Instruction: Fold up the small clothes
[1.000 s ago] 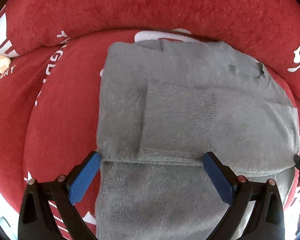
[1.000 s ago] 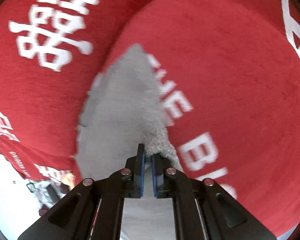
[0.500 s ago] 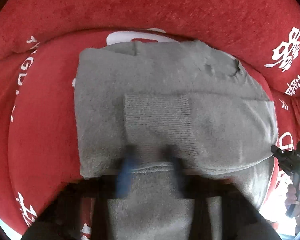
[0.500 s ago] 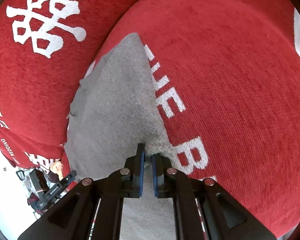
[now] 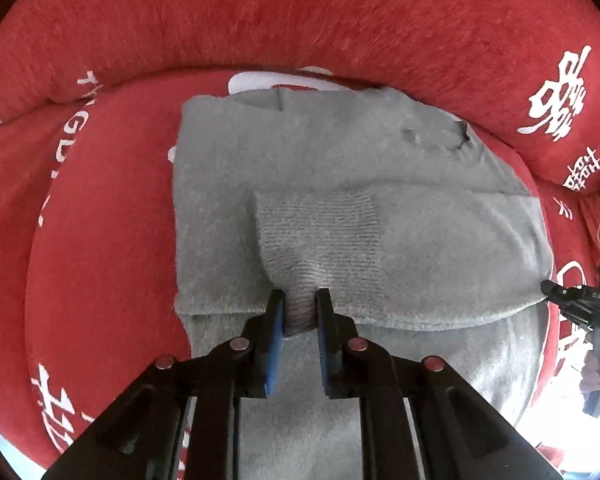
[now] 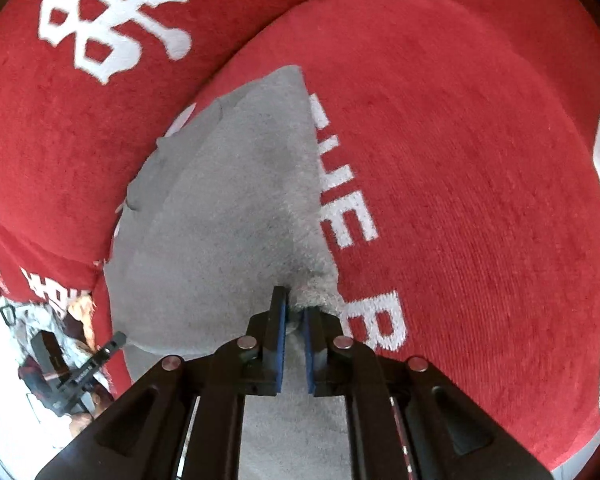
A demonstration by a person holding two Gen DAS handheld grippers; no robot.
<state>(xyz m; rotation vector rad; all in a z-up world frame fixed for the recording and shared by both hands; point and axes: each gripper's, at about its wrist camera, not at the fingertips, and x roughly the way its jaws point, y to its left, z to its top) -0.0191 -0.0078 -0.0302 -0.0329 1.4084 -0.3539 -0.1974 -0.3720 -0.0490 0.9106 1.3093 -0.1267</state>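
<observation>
Fuzzy grey sweater point(image 5: 340, 160) on red plush cushion point(image 5: 100, 200), left tongs point(image 5: 300, 312) pinching ribbed cuff point(image 5: 320, 232), right tongs point(image 6: 294, 314) pinching hem

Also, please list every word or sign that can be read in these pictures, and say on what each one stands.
"THE B": white letters on the seat cushion, the T partly under the grey garment.
"囍": large white sign on the back cushion.
"THE BIG": small white print on the back cushion, cut by the picture edge.
Other white print on the seat cushion: too warped to read.
</observation>
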